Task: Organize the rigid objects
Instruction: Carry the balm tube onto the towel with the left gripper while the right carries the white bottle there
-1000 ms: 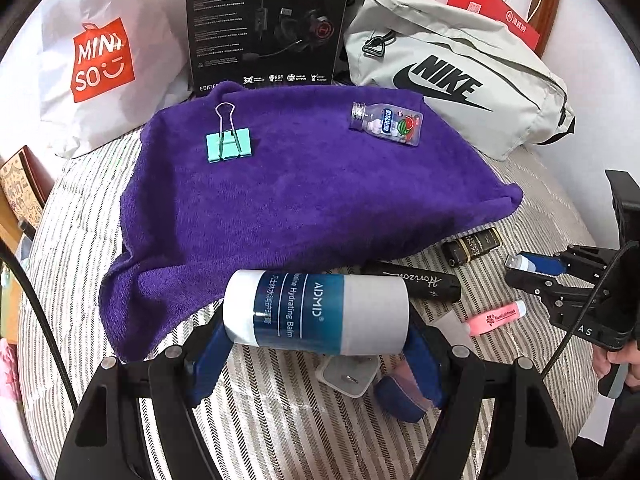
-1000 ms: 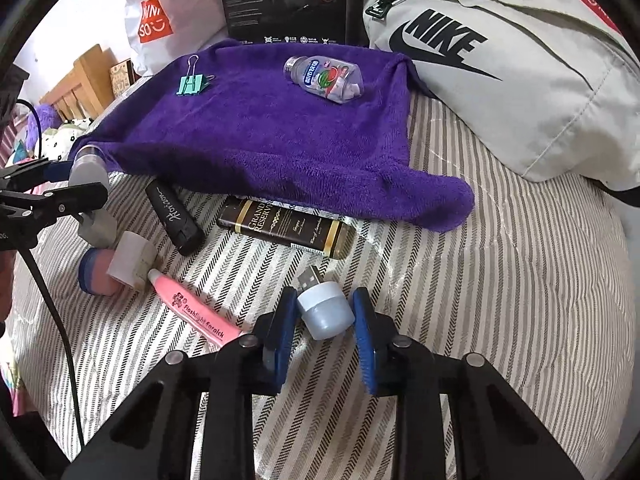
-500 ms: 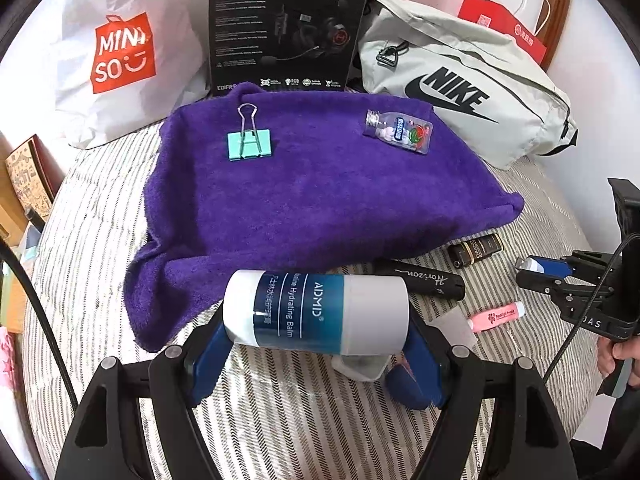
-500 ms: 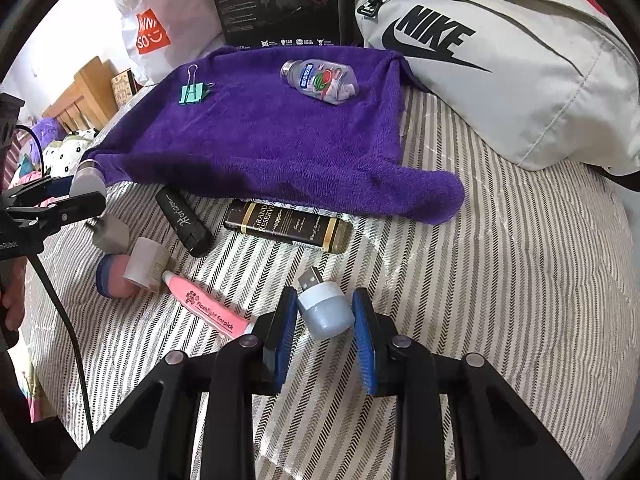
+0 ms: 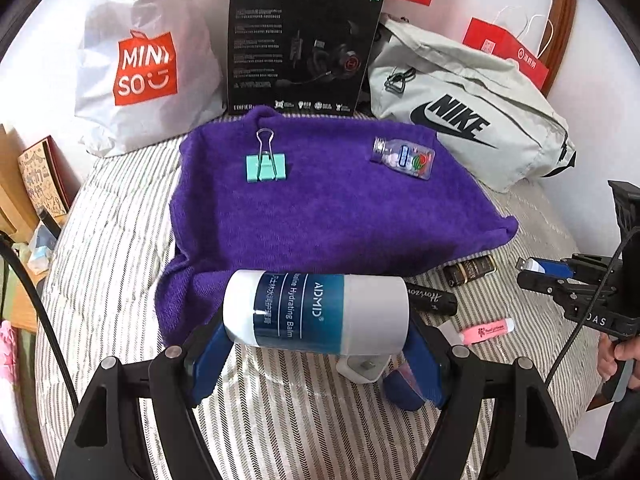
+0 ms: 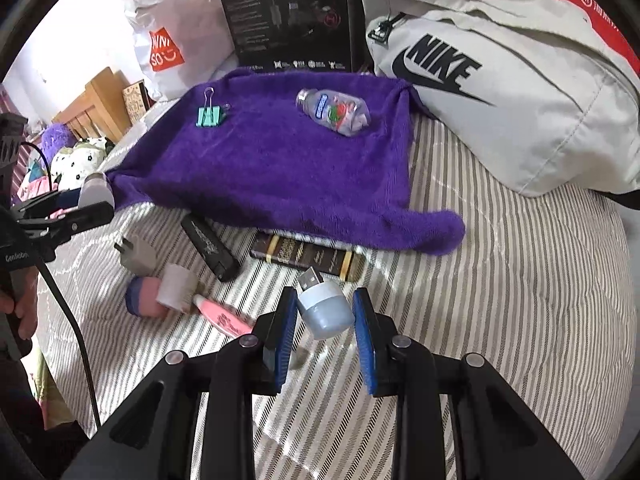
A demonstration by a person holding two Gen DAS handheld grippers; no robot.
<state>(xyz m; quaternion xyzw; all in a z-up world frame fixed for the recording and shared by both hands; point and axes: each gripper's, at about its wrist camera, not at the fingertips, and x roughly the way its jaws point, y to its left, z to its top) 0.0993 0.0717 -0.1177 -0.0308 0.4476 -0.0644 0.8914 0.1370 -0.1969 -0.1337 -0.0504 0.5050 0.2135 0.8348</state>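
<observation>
- The left gripper clenches a blue-and-white balm tube sideways by its ends, lifted off the bed.
- The right gripper grips a small USB night light, plug pointing forward.
- Ahead of both lies the purple towel, holding a binder clip and small bottle, likely the sorting spot.
</observation>
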